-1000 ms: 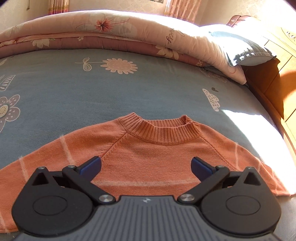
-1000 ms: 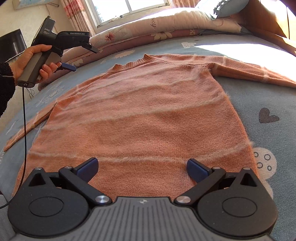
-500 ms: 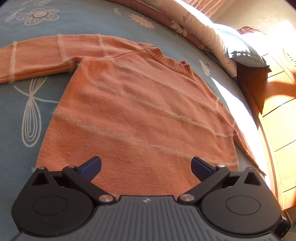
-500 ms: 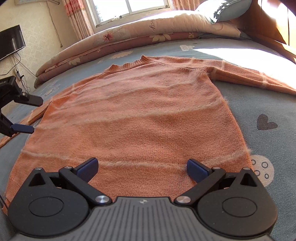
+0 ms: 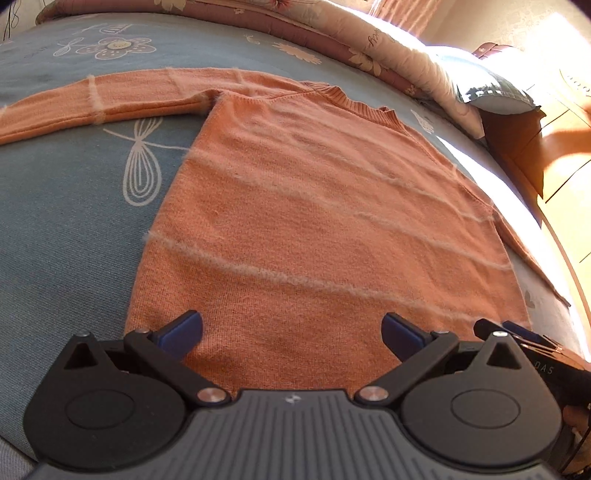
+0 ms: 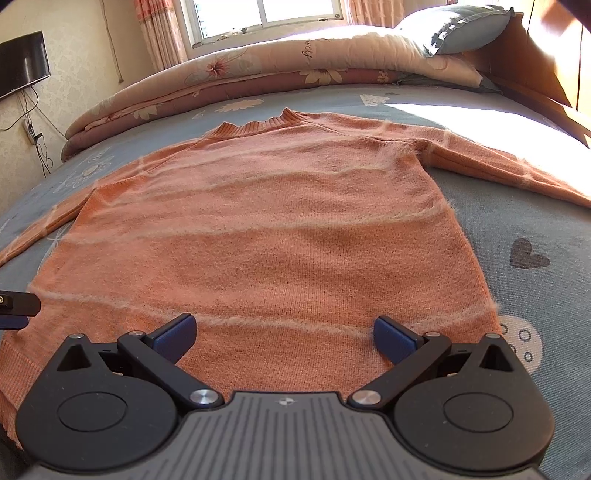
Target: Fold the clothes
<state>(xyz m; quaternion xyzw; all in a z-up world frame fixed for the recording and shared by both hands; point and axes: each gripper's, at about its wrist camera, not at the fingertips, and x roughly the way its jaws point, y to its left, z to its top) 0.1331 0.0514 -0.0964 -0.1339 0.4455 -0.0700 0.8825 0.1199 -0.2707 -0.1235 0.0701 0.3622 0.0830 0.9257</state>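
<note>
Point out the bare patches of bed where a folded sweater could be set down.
Bare blue bedsheet lies right of the orange sweater, below its right sleeve. Another patch sits left of the body under the left sleeve, around the dragonfly print. The folded quilt and pillow crowd the far edge.

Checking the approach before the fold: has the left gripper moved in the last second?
Yes. The left gripper has swung from over the collar down to the hem end of the sweater, jaws open, beside the right gripper.
</note>
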